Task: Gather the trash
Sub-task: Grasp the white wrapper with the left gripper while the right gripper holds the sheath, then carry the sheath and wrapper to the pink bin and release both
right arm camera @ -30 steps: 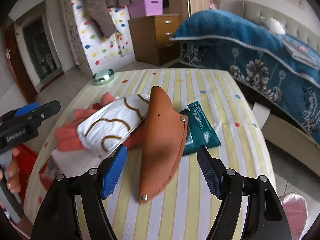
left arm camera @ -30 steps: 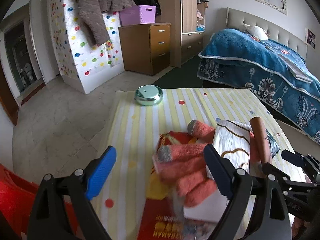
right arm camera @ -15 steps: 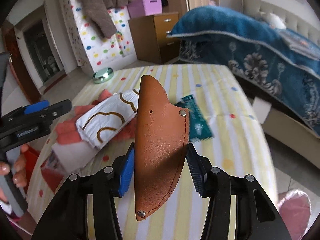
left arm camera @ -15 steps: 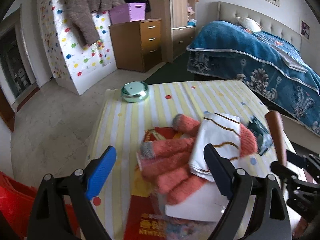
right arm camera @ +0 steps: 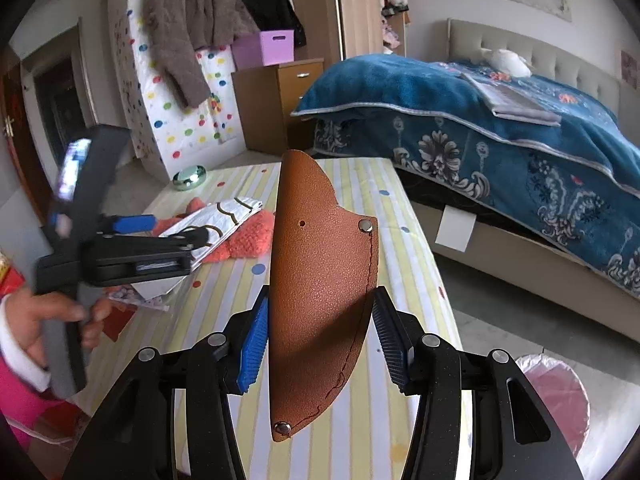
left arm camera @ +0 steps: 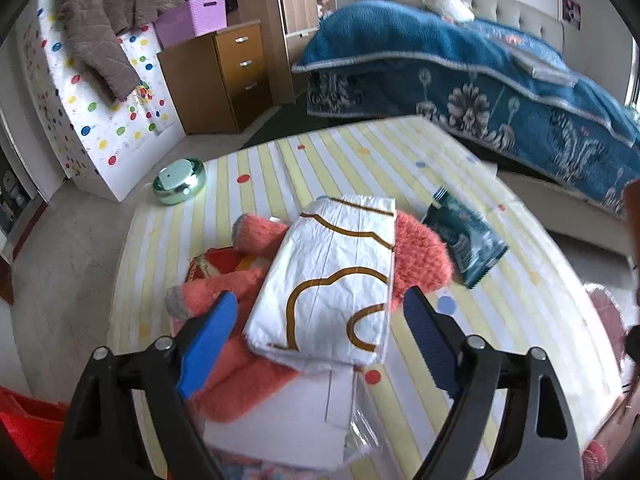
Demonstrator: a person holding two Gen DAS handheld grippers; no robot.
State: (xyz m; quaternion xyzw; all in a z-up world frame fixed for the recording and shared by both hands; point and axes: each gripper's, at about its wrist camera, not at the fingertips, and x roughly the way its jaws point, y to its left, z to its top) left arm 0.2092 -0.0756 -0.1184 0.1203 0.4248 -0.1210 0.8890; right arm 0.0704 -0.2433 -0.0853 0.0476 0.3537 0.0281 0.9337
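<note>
so the brown leather sheath (right arm camera: 320, 292) is clamped between the right gripper (right arm camera: 320, 340) pads, tip up, lifted off the striped table (right arm camera: 404, 248). looks like pickup number one is underway, nothing visibly binned yet, though there's a pink-lined bin (right arm camera: 556, 392) on the floor just right of the table. still left on the table: the white paper packet (left arm camera: 332, 280) lying on top of a fuzzy coral glove (left arm camera: 416, 256), and a teal wrapper (left arm camera: 464, 240) just right of them. the left gripper (left arm camera: 320, 340) is wide open, empty, with the near end of the packet between its jaws.
</note>
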